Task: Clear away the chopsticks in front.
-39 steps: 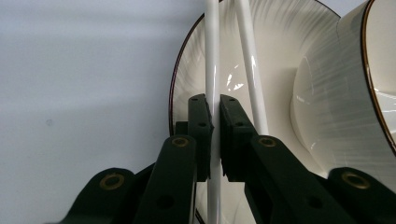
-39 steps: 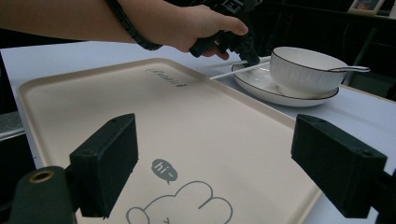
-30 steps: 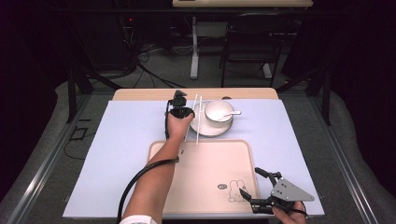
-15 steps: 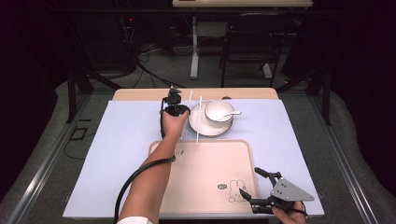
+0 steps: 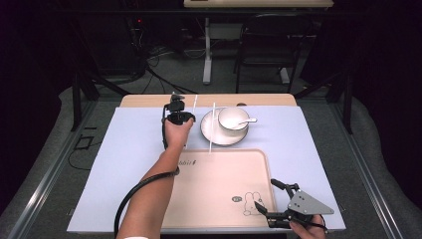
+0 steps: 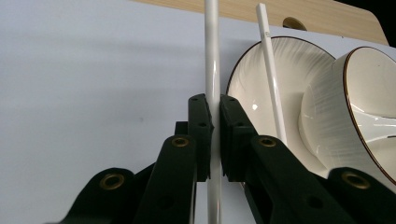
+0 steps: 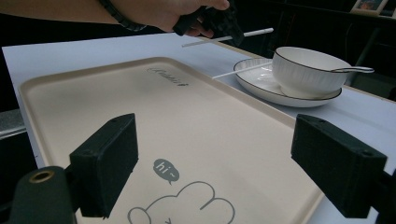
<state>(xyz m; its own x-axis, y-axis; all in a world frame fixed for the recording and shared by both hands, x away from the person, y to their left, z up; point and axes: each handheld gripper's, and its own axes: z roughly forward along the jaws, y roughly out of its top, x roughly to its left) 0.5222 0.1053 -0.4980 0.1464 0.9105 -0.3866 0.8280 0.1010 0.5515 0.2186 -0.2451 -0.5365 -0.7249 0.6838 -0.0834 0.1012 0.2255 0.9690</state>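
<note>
Left gripper (image 5: 175,110), far side of the mat, jaws clamped on one white chopstick (image 6: 212,56), lifted clear for carrying. Second chopstick (image 5: 212,127) leans on the plate (image 5: 211,133) rim beside the bowl (image 5: 233,118). Right gripper (image 5: 271,201) waits with jaws spread over the tray (image 5: 209,184), likely ready to steady it
</note>
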